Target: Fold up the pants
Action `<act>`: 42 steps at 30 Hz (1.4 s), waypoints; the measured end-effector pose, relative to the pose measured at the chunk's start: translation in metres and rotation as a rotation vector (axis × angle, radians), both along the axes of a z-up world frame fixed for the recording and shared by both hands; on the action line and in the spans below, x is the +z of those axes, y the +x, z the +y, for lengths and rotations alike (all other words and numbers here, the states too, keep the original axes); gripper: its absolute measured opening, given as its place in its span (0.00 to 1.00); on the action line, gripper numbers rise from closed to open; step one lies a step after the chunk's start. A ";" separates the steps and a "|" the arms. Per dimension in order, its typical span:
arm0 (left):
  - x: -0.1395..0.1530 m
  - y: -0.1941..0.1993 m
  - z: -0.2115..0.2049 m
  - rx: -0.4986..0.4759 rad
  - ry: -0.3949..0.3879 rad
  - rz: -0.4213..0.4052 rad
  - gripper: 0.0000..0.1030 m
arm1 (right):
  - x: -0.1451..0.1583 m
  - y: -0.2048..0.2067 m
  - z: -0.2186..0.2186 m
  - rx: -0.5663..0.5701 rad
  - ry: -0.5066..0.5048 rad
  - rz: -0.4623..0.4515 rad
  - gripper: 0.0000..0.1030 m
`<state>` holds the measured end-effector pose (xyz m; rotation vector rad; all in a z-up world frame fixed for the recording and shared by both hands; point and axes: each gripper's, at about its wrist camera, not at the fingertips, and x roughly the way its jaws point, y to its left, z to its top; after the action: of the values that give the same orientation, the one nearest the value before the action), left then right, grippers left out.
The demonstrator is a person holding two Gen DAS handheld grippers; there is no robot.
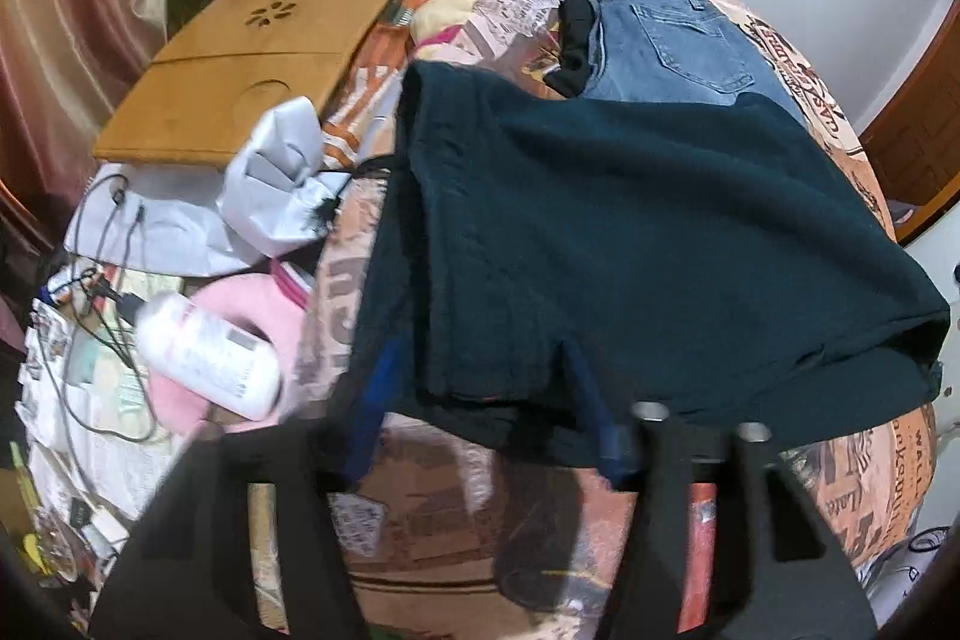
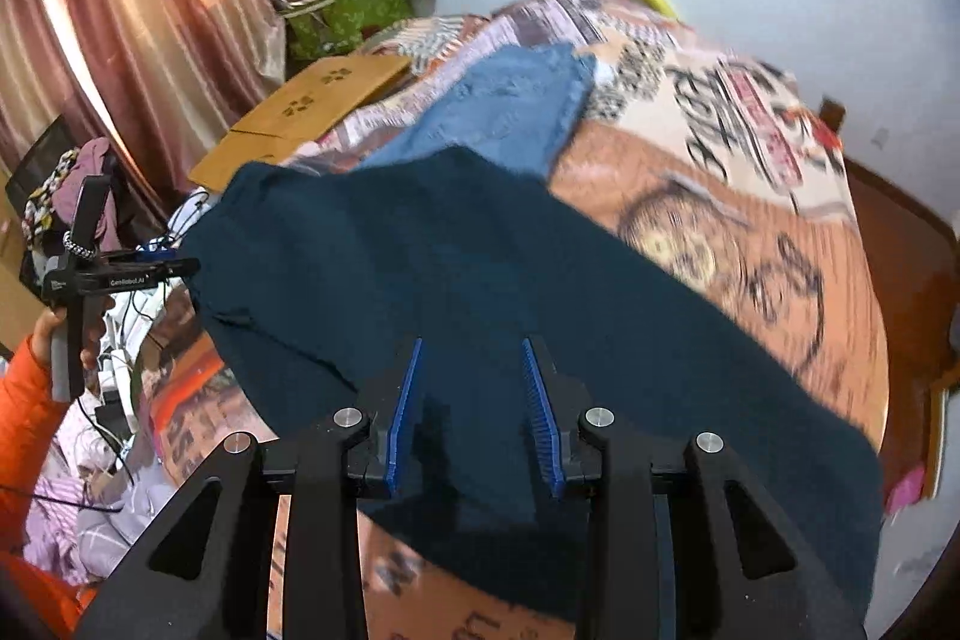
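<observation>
Reading "GenRobot.AI", the left gripper (image 2: 180,268) hangs released at the left hem of the dark teal pants (image 2: 480,292), which lie folded across the newsprint-patterned bedspread (image 2: 750,232). The right gripper (image 2: 474,400) gapes unclenched above their near edge. Folded blue jeans (image 2: 504,112) lie beyond.

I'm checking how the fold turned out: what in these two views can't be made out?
- Dark teal pants: near hem in the left wrist view is hidden behind the left gripper.
- Same pants, right wrist view: layers underneath hidden by the top layer; the right gripper covers the near edge.
- Blue jeans: motion-blurred in the right wrist view, partly covered by the pants.
</observation>
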<state>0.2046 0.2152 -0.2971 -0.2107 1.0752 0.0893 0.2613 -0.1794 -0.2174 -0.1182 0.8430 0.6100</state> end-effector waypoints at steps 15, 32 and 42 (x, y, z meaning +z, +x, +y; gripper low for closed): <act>0.047 -0.027 0.013 0.045 0.159 -0.115 0.37 | -0.026 0.001 -0.001 -0.003 0.026 0.051 0.30; 0.049 -0.030 -0.016 0.013 0.201 -0.055 0.48 | -0.034 -0.010 -0.036 -0.069 0.018 0.026 0.31; 0.106 0.028 -0.118 -0.144 0.134 -0.180 0.58 | -0.009 -0.040 -0.186 -0.438 0.028 -0.108 0.45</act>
<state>0.2321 0.0971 -0.1909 -0.0197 0.8986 0.0120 0.2216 -0.3655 -0.2260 0.0589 0.7257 0.2018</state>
